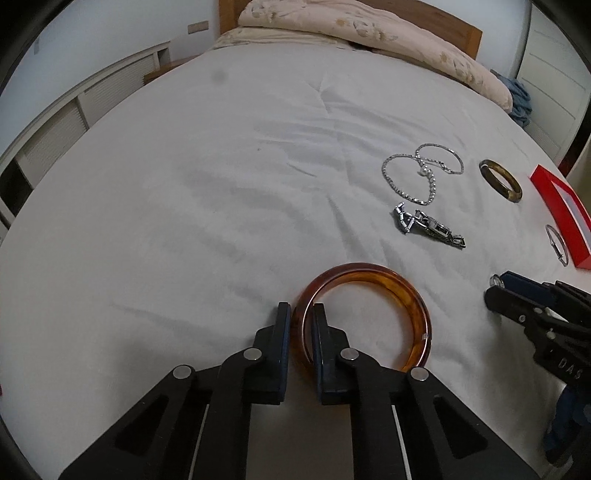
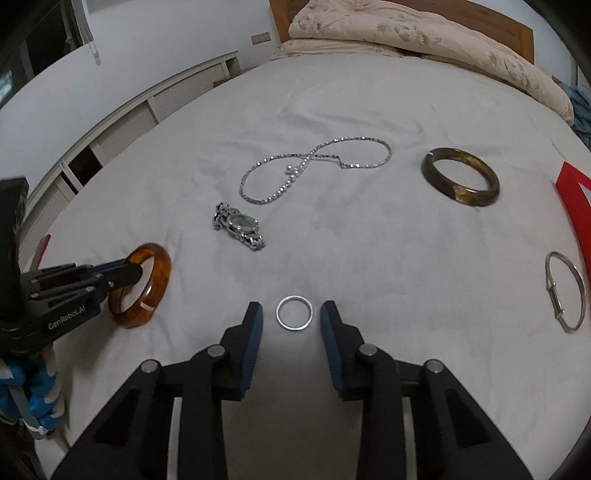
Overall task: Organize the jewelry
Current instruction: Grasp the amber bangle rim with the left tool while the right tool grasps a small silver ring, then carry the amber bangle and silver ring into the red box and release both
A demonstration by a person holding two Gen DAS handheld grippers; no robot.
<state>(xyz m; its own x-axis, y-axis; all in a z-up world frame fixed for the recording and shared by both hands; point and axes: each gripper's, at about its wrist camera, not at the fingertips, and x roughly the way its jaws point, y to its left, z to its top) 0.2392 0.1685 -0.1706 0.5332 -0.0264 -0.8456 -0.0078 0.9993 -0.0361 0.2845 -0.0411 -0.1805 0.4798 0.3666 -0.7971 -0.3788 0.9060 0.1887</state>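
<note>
My left gripper (image 1: 301,314) is shut on the rim of an amber bangle (image 1: 391,288), one finger inside the ring and one outside; the bangle looks tilted up off the sheet in the right wrist view (image 2: 155,273). My right gripper (image 2: 291,314) is open, its fingers either side of a small silver ring (image 2: 294,313) lying on the sheet. Farther off lie a silver necklace (image 2: 314,166), a silver watch (image 2: 240,225), a dark brown bangle (image 2: 461,181) and a thin silver bangle (image 2: 565,291). A red box (image 1: 561,206) sits at the right edge.
Everything lies on a bed with a wrinkled white sheet (image 1: 184,184). A folded beige duvet (image 1: 369,29) and wooden headboard are at the far end. White louvred cabinets (image 2: 129,118) run along the left wall.
</note>
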